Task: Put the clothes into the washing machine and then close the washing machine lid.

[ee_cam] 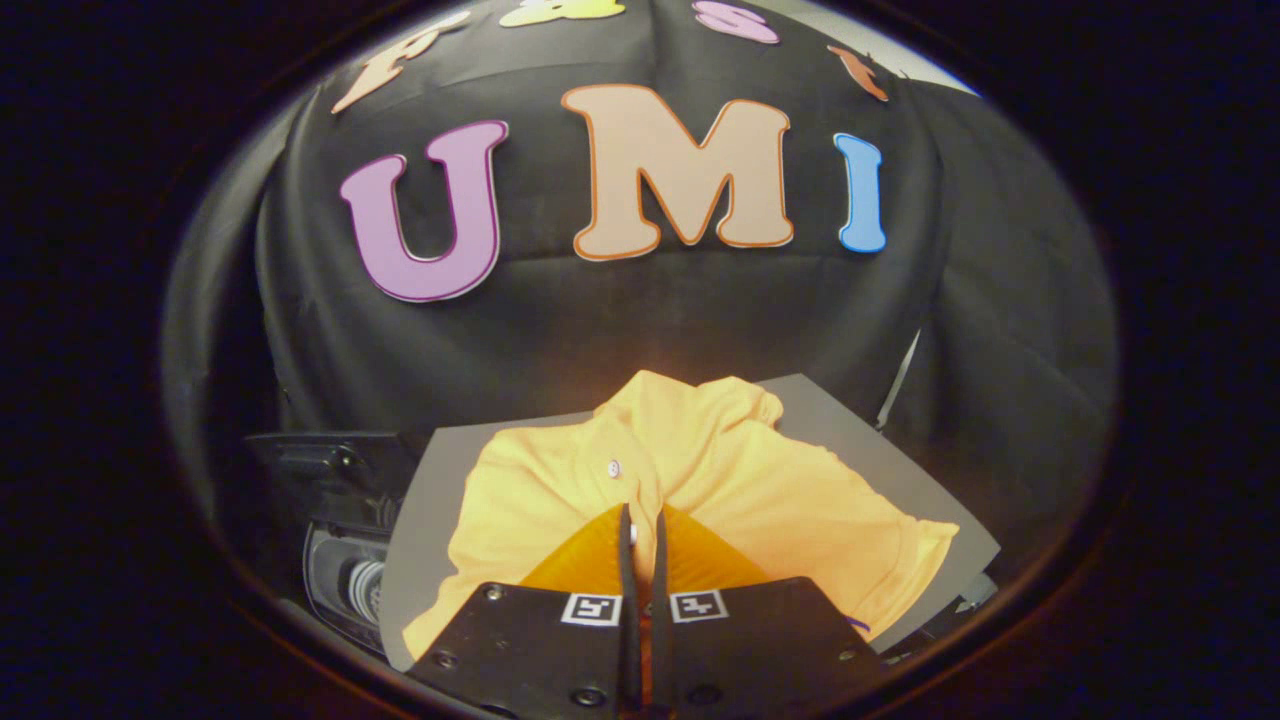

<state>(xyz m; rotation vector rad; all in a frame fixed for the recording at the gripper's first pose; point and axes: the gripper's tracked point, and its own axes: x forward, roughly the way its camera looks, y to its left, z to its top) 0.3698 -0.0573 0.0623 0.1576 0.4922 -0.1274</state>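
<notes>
Nearest the lens, the tongs (641, 520) stand with both fingers pressed together, over the orange shirt (700, 480); whether any cloth is pinched between them cannot be told. That shirt lies spread on a grey desk (430, 500). Left of the shirt, lower down, sits what appears to be the washing machine (345, 570), contents not discernible. Risk: a thin or absent pinch would let the shirt slip or drag off the desk during transfer.
</notes>
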